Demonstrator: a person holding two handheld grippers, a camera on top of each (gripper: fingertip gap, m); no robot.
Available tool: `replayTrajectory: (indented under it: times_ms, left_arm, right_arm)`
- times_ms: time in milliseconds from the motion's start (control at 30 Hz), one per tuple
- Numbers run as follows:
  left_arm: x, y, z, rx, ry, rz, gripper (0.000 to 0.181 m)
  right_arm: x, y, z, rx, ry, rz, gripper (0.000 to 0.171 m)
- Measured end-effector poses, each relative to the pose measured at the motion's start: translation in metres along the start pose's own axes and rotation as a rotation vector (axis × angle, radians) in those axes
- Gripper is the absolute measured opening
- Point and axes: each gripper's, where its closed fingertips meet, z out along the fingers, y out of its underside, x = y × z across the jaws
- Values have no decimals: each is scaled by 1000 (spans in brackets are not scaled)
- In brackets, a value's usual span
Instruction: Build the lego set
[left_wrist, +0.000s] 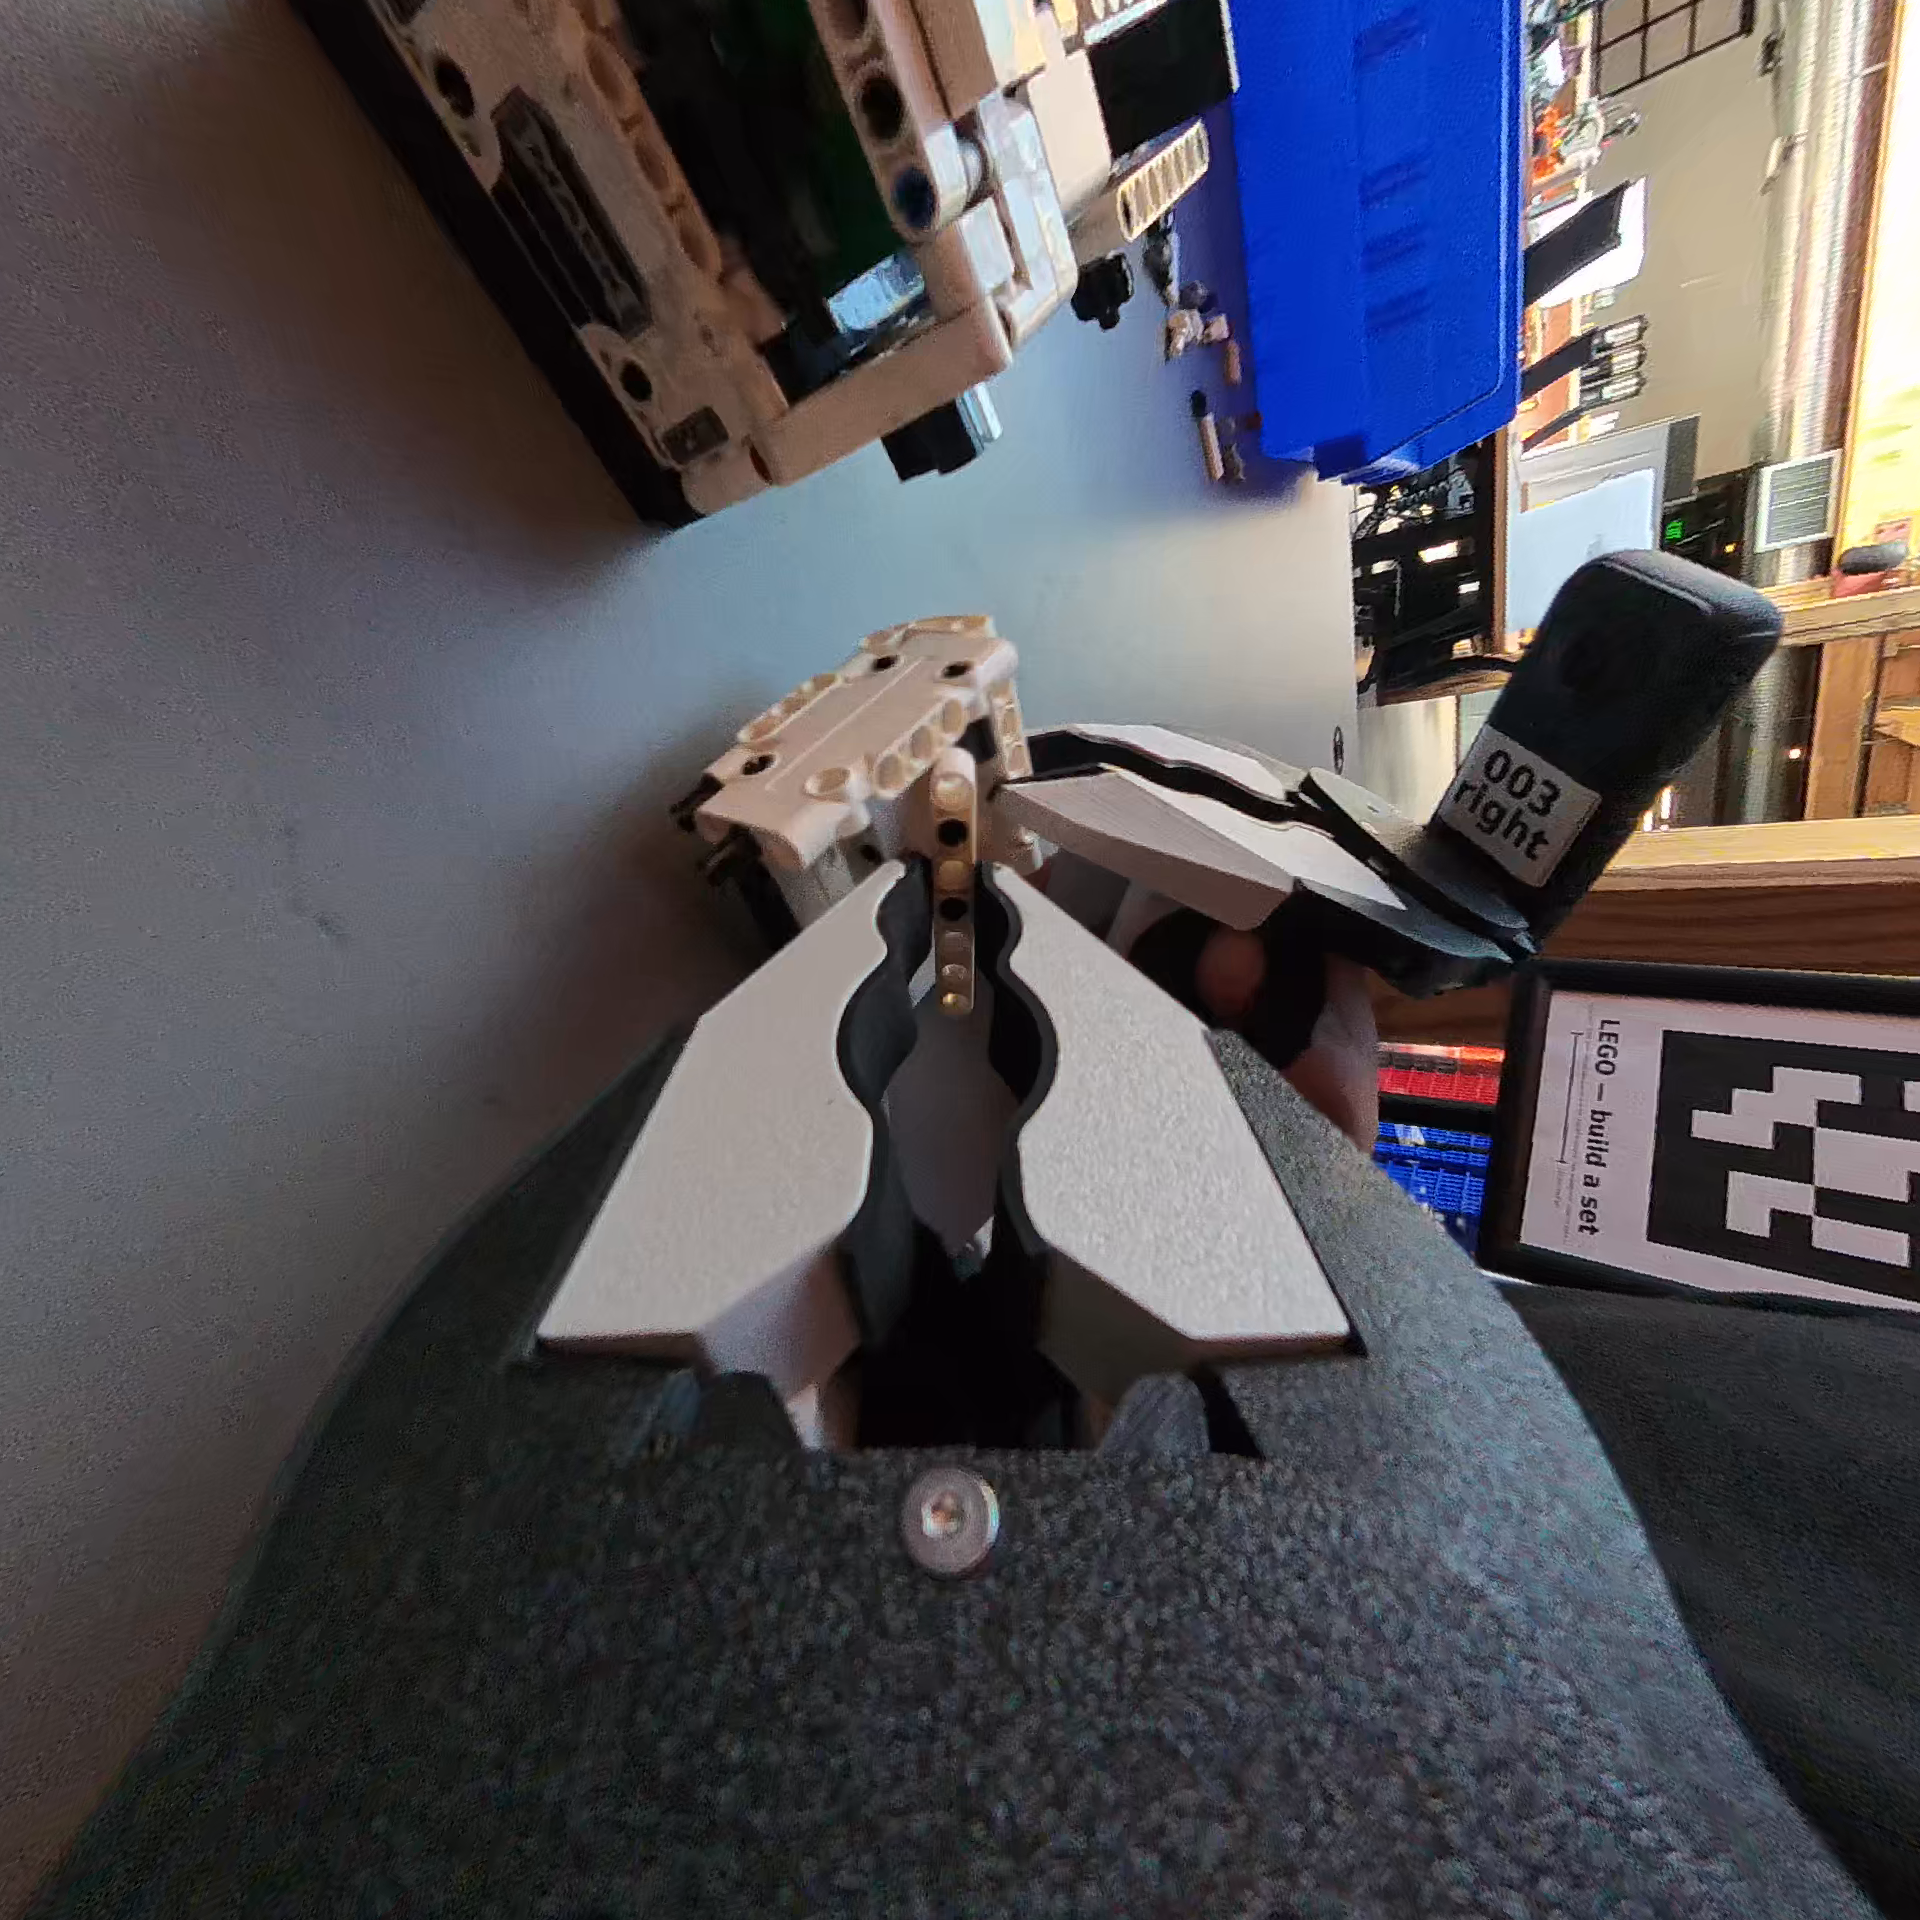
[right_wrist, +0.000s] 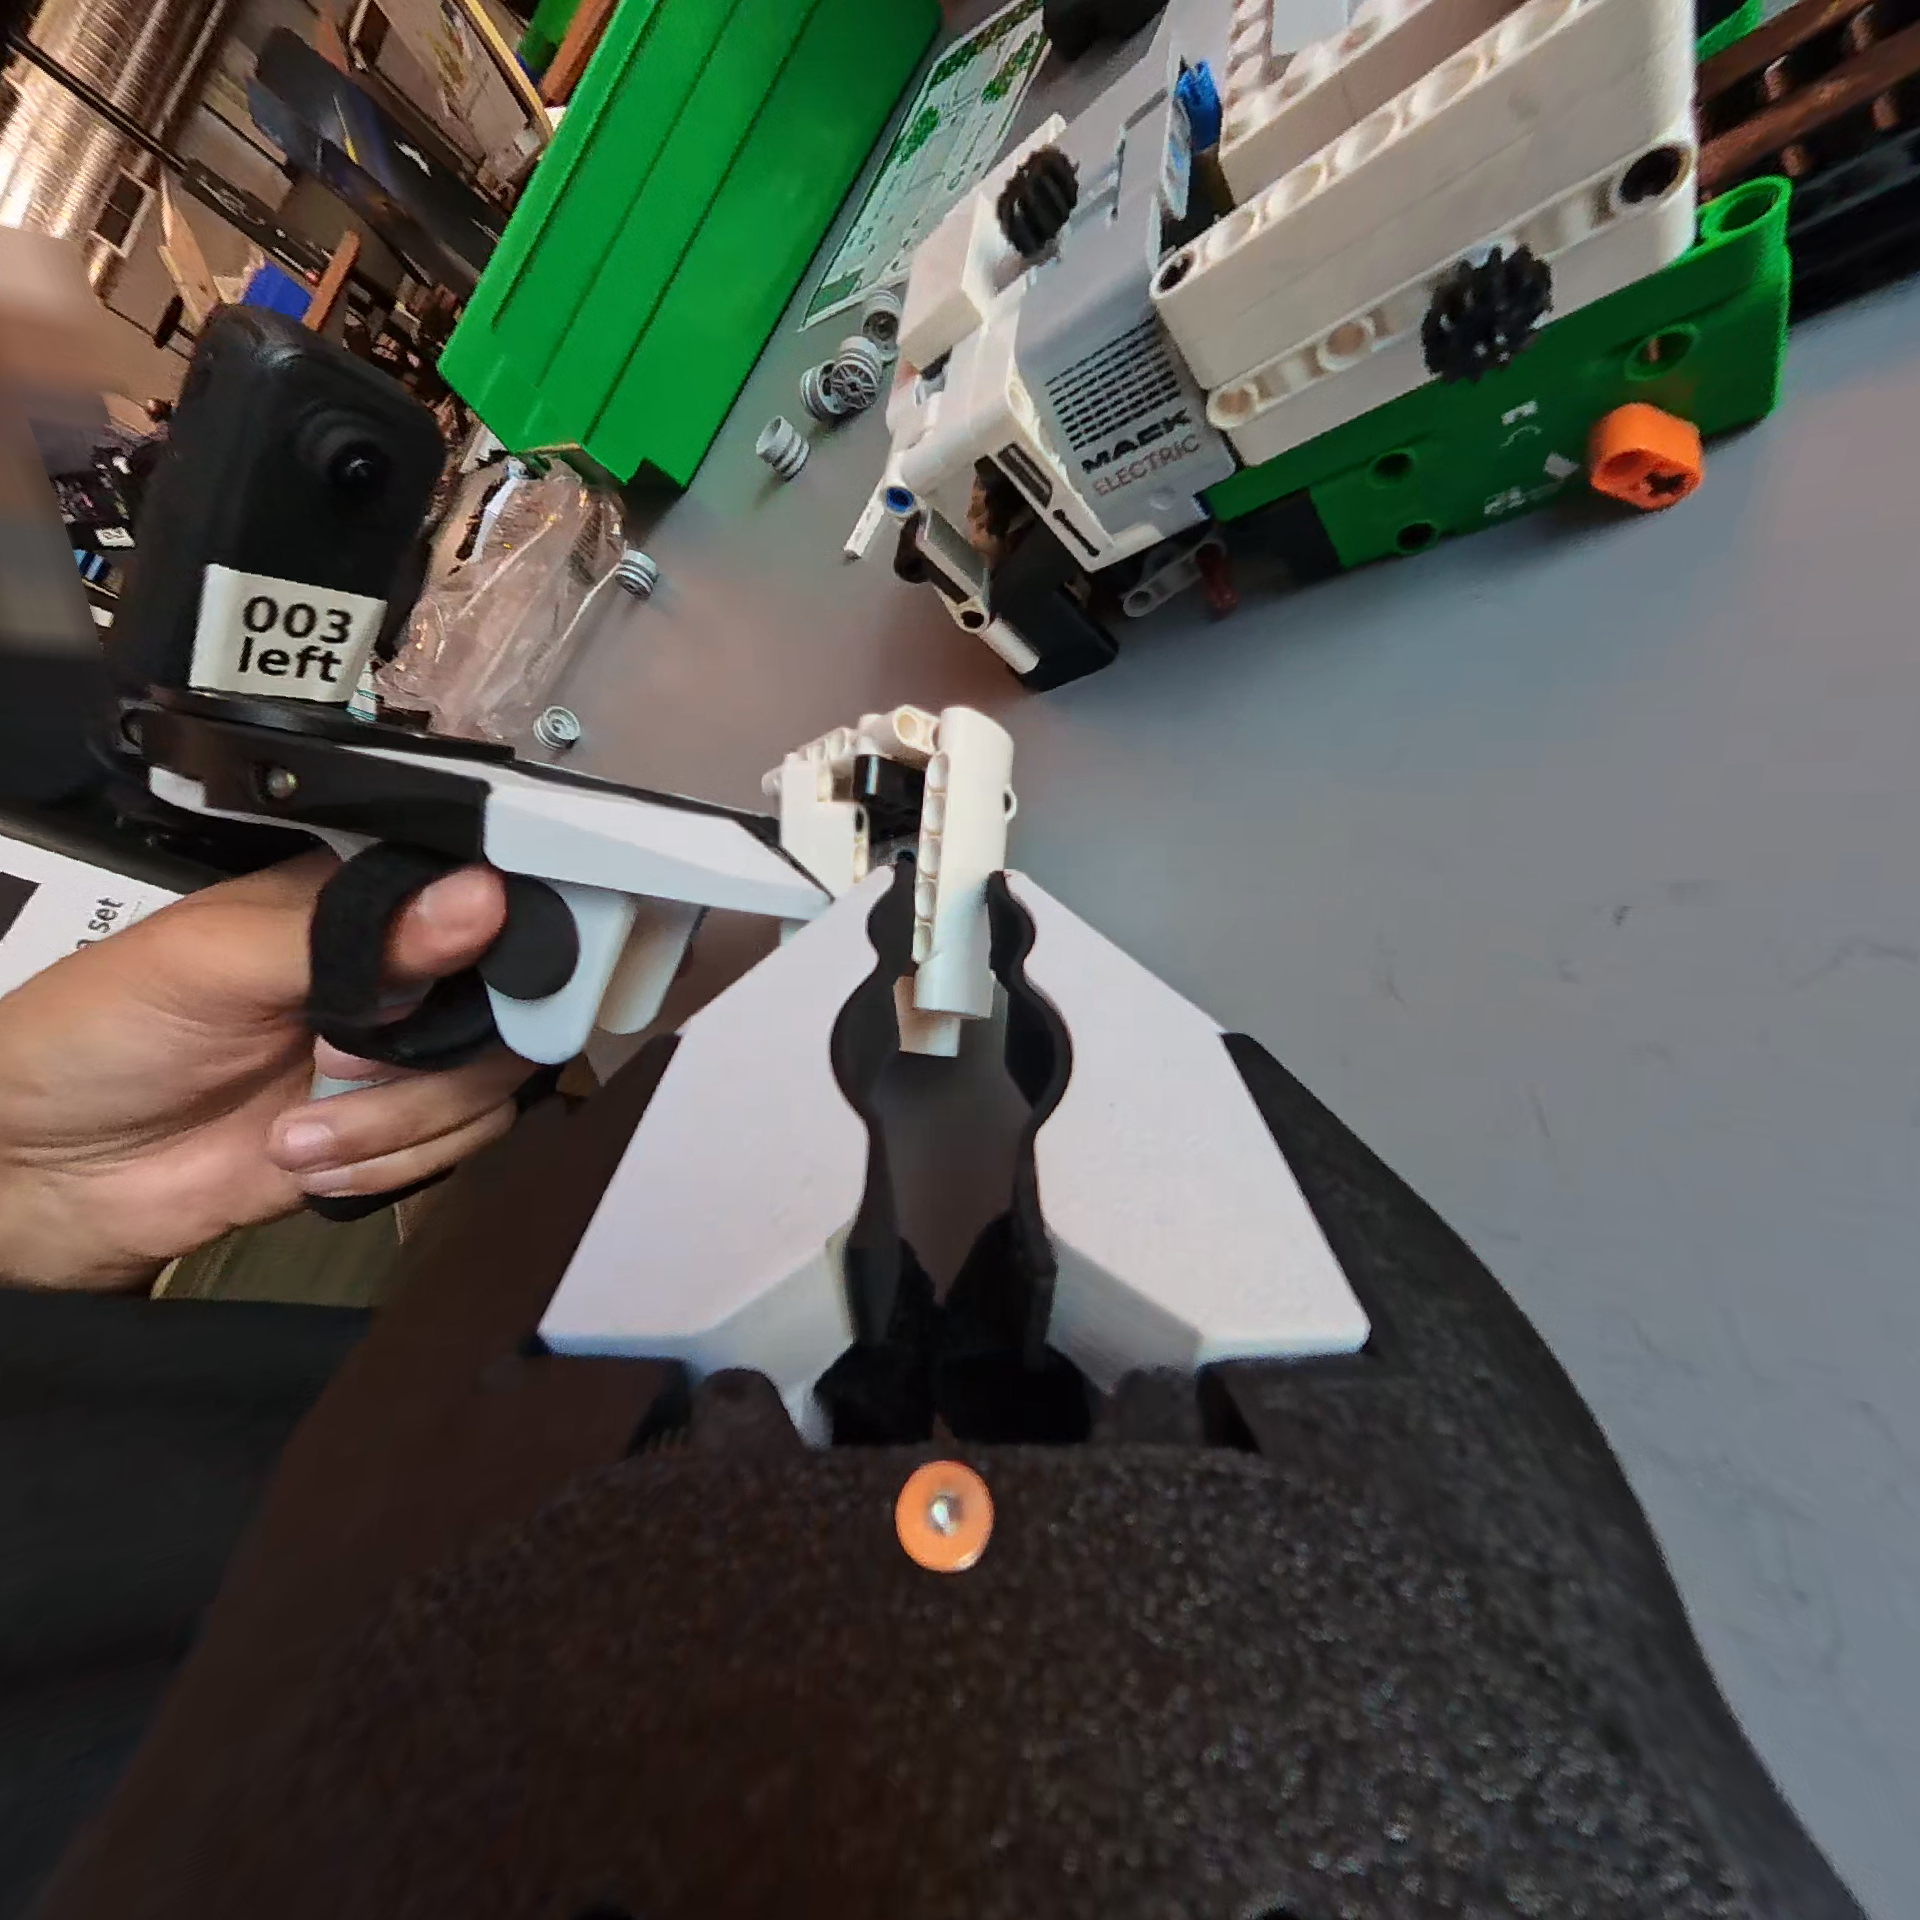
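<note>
white technic sub-assembly (right_wrist: 904, 800) is hanging above the grey table (right_wrist: 1455, 935), right gripper (right_wrist: 948, 935) clamping its beam, left gripper (left_wrist: 951, 925) pinching a thin liftarm (left_wrist: 954, 894). light, rigid; joints probably popping under twist, so gripping beams is advised.

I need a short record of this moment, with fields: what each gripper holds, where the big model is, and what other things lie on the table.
left gripper: shut on a thin white beam with holes
right gripper: shut on the small white assembly
contact: the beam's tip meets the small white assembly, between both grippers
truck model: white and green, on the grey table, behind the grippers, not held
loose parts: grey wheel hubs near the green bin
other: blue bin; clear plastic bag
</note>
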Motion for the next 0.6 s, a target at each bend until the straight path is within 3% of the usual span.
replayTrajectory:
  times_ms: [200,400,600]
  left_arm:
    - [-9,1,-10,-32,-73,33,7]
    - [-15,12,-12,-168,-123,134,7]
    - [-16,11,-18,-197,-91,158,7]
  right_arm:
    - [-9,8,-2,-50,-74,20,14]
    - [-23,19,0,-108,-135,-44,18]
    - [-39,14,-7,-85,-272,-17,20]
